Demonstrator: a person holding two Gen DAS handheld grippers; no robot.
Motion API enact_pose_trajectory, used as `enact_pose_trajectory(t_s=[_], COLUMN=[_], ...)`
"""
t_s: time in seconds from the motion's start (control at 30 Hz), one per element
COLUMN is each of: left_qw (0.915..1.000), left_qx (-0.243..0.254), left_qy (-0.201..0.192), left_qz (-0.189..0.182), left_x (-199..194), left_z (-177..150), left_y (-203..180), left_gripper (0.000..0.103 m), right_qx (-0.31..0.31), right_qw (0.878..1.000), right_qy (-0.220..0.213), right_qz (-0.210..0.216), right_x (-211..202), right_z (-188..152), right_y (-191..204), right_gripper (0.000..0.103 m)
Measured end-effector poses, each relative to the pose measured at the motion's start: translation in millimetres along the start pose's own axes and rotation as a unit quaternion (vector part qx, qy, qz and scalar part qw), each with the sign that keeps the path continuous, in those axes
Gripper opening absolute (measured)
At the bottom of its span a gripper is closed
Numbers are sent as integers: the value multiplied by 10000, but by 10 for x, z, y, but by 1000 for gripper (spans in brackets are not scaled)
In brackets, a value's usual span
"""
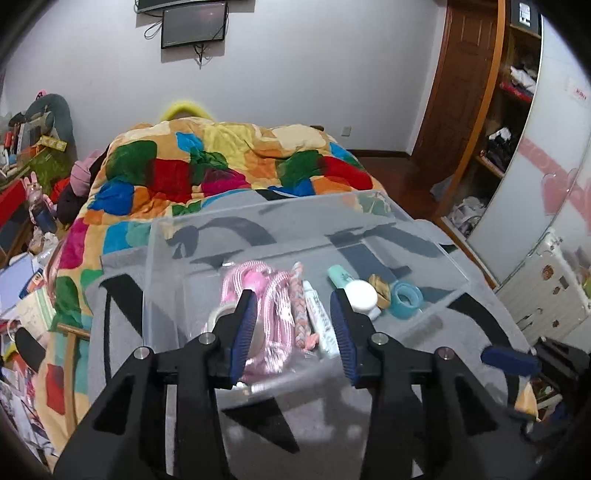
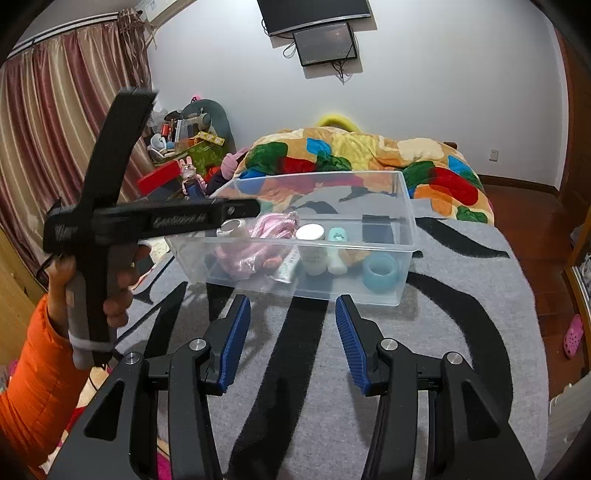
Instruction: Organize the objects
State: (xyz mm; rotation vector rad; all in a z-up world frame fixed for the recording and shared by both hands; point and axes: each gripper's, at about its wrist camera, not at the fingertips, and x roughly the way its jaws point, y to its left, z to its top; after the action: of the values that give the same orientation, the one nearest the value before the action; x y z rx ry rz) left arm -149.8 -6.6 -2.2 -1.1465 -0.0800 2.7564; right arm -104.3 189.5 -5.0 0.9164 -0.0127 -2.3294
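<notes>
Now | left tool (image 1: 291, 325) released above clear bin (image 1: 424, 236) | right tool (image 2: 291, 332) released, empty

We are in a home bedroom: a bed (image 2: 480, 295) under a patchwork quilt (image 1: 221, 166), curtains (image 2: 55, 110), an open wardrobe (image 1: 509, 110), a wall-mounted screen (image 1: 194, 24).

A grey rug with black stripes (image 2: 461, 295) covers the near surface. Behind it lies a multicoloured patchwork quilt (image 1: 221, 166), bunched up, with a yellow item (image 1: 184, 109) just beyond it. A wall-mounted monitor (image 2: 327, 43) hangs on the white wall with cables trailing below. Striped curtains (image 2: 55, 110) hang at left. A wooden shelving unit (image 1: 506, 110) holds assorted clutter. A pink slipper (image 2: 573, 336) lies on the wood floor.
</notes>
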Motion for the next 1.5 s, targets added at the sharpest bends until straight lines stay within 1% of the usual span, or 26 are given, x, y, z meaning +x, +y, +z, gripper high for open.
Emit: enact_pose_trajectory(t_s=[0.17,0.33,0.4,0.43,0.5,0.53,0.63,0.7,0.77,0.87,0.97,1.03,1.5], left_qw=[9998,9990,9987,9984,9979,9974,9965,9963,9960,9964,9970,9972,9968], left_qx=[41,-129,-151,-152,-136,-109,-88,-142,-185,-174,-132,-142,-142], left_qy=[-191,-437,-496,-547,-634,-707,-818,-848,-875,-827,-754,-735,-791], left_qz=[1,-34,-28,-9,33,60,127,94,53,55,105,65,28], left_x=[-249,-530,-602,-639,-682,-708,-735,-729,-707,-632,-561,-542,-598], left_z=[-243,-512,-585,-617,-650,-674,-701,-718,-732,-768,-801,-812,-822], left_y=[-8,-3,-18,-27,-49,-70,-95,-90,-88,-98,-137,-146,-173], left_gripper=[40,47,53,55,65,67,74,81,84,85,85,85,85], right_qx=[52,-10,-48,-60,-70,-81,-129,-163,-189,-193,-134,-96,-128], right_qw=[10000,9999,9998,9997,9994,9991,9985,9980,9976,9976,9979,9981,9982], right_qy=[-7,-90,-141,-166,-249,-298,-363,-384,-398,-370,-292,-258,-297], right_qz=[-13,-52,-104,-137,-238,-289,-401,-471,-533,-561,-558,-549,-501], right_x=[-9,-56,-81,-91,-110,-120,-127,-117,-98,-43,12,39,13], right_z=[12,35,50,55,63,67,68,62,54,22,-9,-22,-44], right_y=[-6,46,76,87,103,111,125,128,129,99,47,23,35], right_gripper=[44,44,45,49,58,61,66,69,73,76,76,76,76])
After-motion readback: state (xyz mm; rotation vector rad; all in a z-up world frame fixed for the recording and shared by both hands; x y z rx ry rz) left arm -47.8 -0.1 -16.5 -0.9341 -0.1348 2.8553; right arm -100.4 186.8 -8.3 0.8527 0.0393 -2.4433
